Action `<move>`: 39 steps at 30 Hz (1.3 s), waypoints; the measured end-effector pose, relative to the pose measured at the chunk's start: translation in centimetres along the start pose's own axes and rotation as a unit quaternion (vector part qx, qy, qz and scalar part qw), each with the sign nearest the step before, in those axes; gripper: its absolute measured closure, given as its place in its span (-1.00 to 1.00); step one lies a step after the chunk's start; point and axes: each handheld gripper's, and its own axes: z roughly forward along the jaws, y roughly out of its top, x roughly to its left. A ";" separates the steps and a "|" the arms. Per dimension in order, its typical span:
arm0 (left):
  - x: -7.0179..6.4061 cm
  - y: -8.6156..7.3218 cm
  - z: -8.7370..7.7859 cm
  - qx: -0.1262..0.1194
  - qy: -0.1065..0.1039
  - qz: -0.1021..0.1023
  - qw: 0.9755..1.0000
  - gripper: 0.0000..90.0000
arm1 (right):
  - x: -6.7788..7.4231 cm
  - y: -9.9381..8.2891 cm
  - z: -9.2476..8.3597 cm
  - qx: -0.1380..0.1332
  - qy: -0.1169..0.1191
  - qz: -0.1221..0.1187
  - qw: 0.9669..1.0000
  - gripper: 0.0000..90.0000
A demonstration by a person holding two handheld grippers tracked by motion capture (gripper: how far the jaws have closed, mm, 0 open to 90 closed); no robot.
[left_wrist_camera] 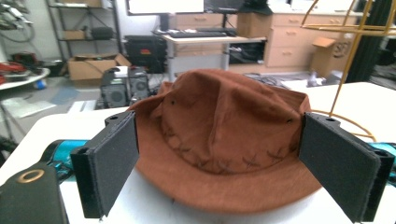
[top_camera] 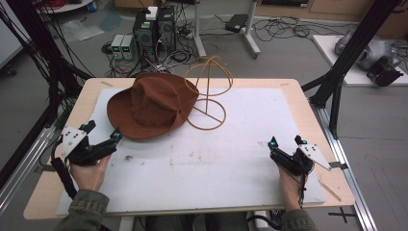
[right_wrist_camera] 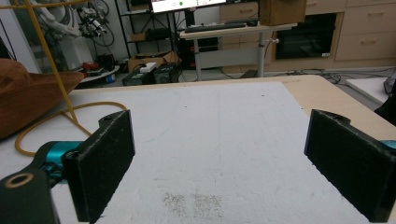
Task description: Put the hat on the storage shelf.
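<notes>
A brown wide-brimmed hat [top_camera: 151, 103] lies on the white mat [top_camera: 231, 159] at the back left, its brim against a yellow wire hat stand [top_camera: 208, 91] just to its right. My left gripper [top_camera: 102, 131] rests open near the mat's left edge, just short of the brim. In the left gripper view the hat [left_wrist_camera: 224, 140] sits ahead between the wide-apart jaws, with the stand [left_wrist_camera: 348, 60] at the right. My right gripper [top_camera: 287, 141] is open near the mat's right edge, with nothing between its jaws. The right gripper view shows the hat [right_wrist_camera: 28, 100] and the stand [right_wrist_camera: 51, 88] at its left.
The wooden table [top_camera: 308, 103] frames the mat, with a black frame post [top_camera: 344, 62] at its right rear corner. Computers and cables [top_camera: 154, 33] lie on the floor behind. A faint stain [right_wrist_camera: 194, 203] marks the mat in front of the right gripper.
</notes>
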 end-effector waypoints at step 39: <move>1.1 1.5 18.5 0.275 -0.144 0.050 0.949 -0.65 | 0.4 -0.5 0.7 0.014 0.022 -0.001 1.000 -0.83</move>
